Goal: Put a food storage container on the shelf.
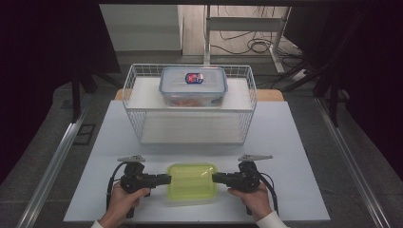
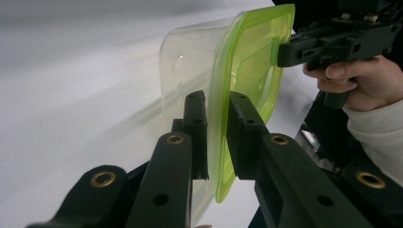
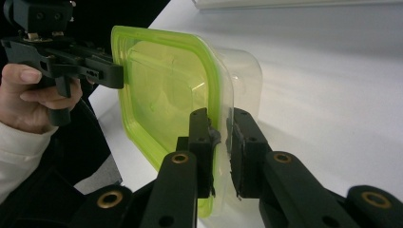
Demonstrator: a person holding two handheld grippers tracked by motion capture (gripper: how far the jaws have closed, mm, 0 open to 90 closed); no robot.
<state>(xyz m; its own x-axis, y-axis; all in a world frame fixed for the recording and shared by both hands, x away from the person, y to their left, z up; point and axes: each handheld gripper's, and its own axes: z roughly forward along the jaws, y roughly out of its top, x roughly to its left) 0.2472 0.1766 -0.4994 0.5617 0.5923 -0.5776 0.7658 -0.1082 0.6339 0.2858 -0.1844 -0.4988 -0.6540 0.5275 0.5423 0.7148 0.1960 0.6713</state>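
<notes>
Green-lidded and clear-walled, a plastic container (image 1: 191,182) sits on the white table (image 1: 294,142) close to the near edge, about midway between the left and right edges. The left tool (image 1: 166,179) meets it from the left side and the right tool (image 1: 215,178) from the right, each held in a hand, the left hand (image 1: 121,202) and the right hand (image 1: 254,198) coming in over the near edge with white sleeve cuffs showing. In the left gripper view the left tool (image 2: 217,137) has its two black jaws drawn in on the rim of the container (image 2: 247,71), one jaw on the green lid face and one on the clear-wall side, pinching the lid edge between them; the other tool (image 2: 285,51) touches the far rim. In the right gripper view the right tool (image 3: 221,147) likewise pinches the near rim of the container (image 3: 166,90) with its jaws pressed against either side of the green edge, while the opposite tool (image 3: 119,73) meets the far rim. Toward the far edge of the table stands a white wire basket (image 1: 130,95) with a shelf inside, and on that shelf rests a clear box with a blue-rimmed lid (image 1: 193,85) bearing a red and blue label. Cables lie on the floor beyond the table.
</notes>
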